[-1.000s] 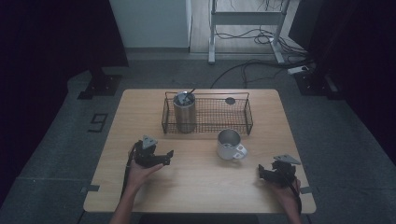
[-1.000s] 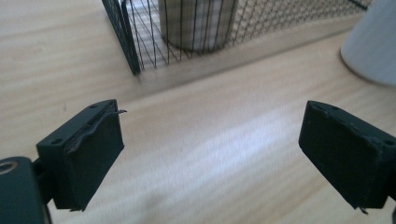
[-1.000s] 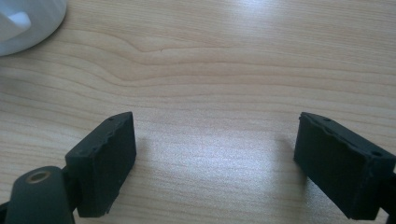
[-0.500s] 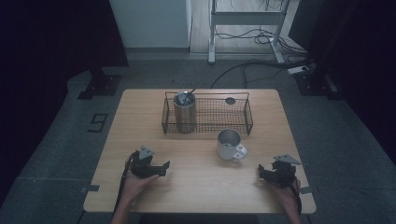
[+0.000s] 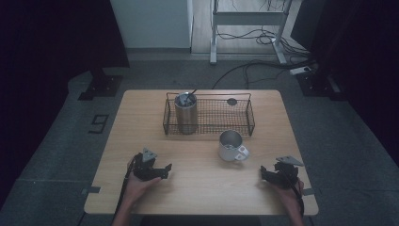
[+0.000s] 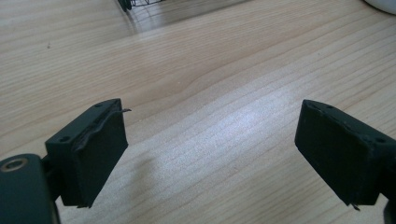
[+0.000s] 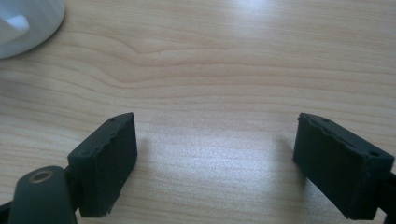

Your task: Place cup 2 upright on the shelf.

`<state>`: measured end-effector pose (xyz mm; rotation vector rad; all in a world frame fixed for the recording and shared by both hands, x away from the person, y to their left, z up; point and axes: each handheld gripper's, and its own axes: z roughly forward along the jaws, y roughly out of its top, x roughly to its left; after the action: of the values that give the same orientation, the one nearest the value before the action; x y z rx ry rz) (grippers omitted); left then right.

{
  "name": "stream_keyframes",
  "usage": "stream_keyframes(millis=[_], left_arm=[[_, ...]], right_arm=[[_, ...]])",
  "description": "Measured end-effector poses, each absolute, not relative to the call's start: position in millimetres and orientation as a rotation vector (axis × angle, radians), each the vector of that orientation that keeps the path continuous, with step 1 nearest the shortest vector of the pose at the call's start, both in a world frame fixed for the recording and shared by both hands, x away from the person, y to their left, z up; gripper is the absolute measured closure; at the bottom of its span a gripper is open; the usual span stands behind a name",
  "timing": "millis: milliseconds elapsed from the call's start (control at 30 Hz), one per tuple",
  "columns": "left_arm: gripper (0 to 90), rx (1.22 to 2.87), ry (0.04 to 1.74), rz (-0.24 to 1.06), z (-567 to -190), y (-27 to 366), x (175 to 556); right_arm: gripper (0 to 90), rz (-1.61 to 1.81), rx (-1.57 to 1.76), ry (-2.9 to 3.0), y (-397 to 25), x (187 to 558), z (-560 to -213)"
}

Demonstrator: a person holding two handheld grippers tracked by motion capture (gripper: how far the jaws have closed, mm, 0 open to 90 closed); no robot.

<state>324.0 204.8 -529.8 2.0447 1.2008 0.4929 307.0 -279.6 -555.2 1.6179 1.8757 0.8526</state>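
both: left tool (image 6: pixel 212 158), right tool (image 7: pixel 215 163) wide open, empty; high view adds basket (image 5: pixel 209 117), mug (image 5: pixel 230 146).

High view looks down; both gripper views skim the table (image 5: pixel 202 188) closely.

A wooden table (image 5: pixel 197 193) carries a wire basket (image 5: pixel 244 123) and, just in front, a white mug (image 5: pixel 230 146).

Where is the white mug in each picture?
High view: the white mug stands on the table, in front of the wire basket, right of the middle.
Left gripper view: just its edge peeks in at the top right corner.
Right gripper view: it sits in the top left corner.
Shared landmark: the table's light wood grain.
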Motion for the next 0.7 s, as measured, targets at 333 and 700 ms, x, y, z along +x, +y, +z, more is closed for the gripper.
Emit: stream_keyframes(millis=[333, 700], left_arm=[[9.3, 2.037, 1.191, 0.5, -528.1, 207.4, 321.2], [9.3, 2.051, 1.184, 0.485, -532.6, 202.4, 320.2]], right_arm=[[14.5, 0.961, 1.581, 1.837, -280.9, 295.6, -541.3], [14.2, 1.046, 1.51, 1.838, -264.6, 291.3, -523.4]])
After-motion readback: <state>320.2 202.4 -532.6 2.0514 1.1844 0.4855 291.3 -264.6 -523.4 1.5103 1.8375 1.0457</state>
